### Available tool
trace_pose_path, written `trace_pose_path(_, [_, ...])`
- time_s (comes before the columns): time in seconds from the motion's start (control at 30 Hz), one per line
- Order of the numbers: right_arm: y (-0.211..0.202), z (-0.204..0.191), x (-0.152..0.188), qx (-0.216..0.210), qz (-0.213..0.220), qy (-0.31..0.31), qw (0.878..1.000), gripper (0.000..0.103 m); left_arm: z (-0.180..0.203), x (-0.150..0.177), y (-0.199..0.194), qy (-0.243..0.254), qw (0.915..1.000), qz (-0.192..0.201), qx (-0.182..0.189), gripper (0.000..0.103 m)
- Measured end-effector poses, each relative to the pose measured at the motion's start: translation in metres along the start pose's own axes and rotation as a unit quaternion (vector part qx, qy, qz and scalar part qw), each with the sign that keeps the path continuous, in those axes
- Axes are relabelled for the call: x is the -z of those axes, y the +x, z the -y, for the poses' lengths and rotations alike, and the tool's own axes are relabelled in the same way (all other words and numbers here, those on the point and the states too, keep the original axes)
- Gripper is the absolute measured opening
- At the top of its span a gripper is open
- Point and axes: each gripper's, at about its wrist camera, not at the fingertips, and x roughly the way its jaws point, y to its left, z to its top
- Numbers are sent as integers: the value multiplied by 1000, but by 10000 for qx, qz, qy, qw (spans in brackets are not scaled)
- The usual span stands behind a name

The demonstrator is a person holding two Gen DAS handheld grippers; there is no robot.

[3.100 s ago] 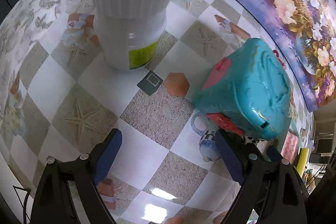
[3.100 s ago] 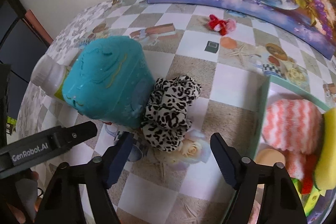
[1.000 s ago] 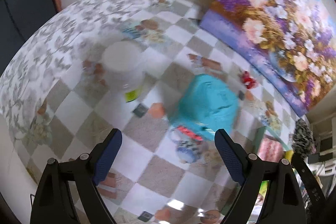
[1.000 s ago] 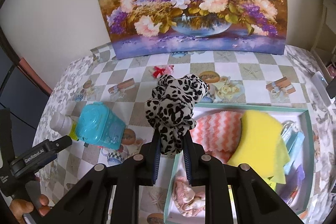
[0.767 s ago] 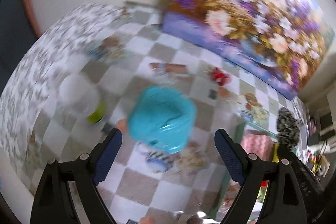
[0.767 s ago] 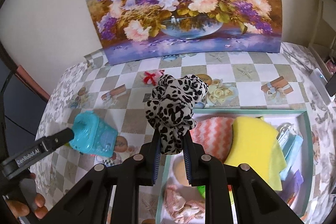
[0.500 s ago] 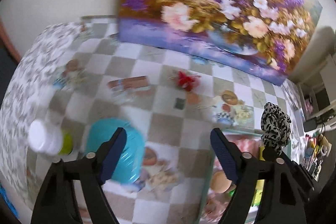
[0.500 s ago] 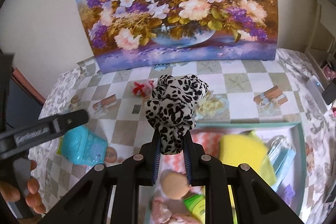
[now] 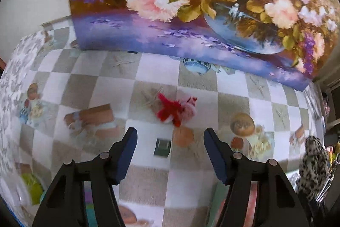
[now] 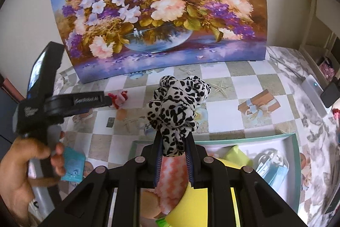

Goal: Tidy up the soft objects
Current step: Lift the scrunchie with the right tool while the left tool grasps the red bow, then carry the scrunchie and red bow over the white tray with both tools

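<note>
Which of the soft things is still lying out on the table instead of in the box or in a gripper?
The red and pink fluffy piece, lying on the checkered tablecloth near the painting. The leopard scrunchie is clamped in the right gripper.

We look down past our left gripper [image 9: 170, 140], its blue-padded jaws apart and just closing, nothing between them. Beyond the tips a red and pink fuzzy hair tie [image 9: 176, 111] lies on the checkered tablecloth [image 9: 89, 86]. A flower painting [image 9: 191, 3] stands behind. At far right hangs a leopard-print scrunchie [image 9: 313, 165].
</note>
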Motion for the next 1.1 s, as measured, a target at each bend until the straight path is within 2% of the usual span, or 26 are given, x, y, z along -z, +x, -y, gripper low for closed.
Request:
trace_pose_path(0.13, [3,5,-1,78,17,10,10000,21,2,-11,17,31,10000,-24,-89,66])
trace_pose_path(0.3, [2,14,-4,172,67,97,9998,21,1,-17,35,-24,9999,-106,13,59])
trace_pose_path(0.4, [-1,15,-5,168,119,106,9997,21,3,-16,42,26,9997,-221,88,41])
trace_pose_path(0.57, [0,17,-4,146,89,138,9998,21,3,-9,42,73,9995,-206,210,34])
trace_pose_path(0.77, [-11,14,0,156,56,122,9998,21,0,16,21,57,9990,-217,390,33])
trace_pose_path(1.0, [-40,11,14,215,86,83,9997,21,6,53,-33,85,9970,24,764,33])
trace_pose_path(1.1, [-49,14,23,224,80,127,9996,21,9,69,-49,-24,9942,88,1073,33])
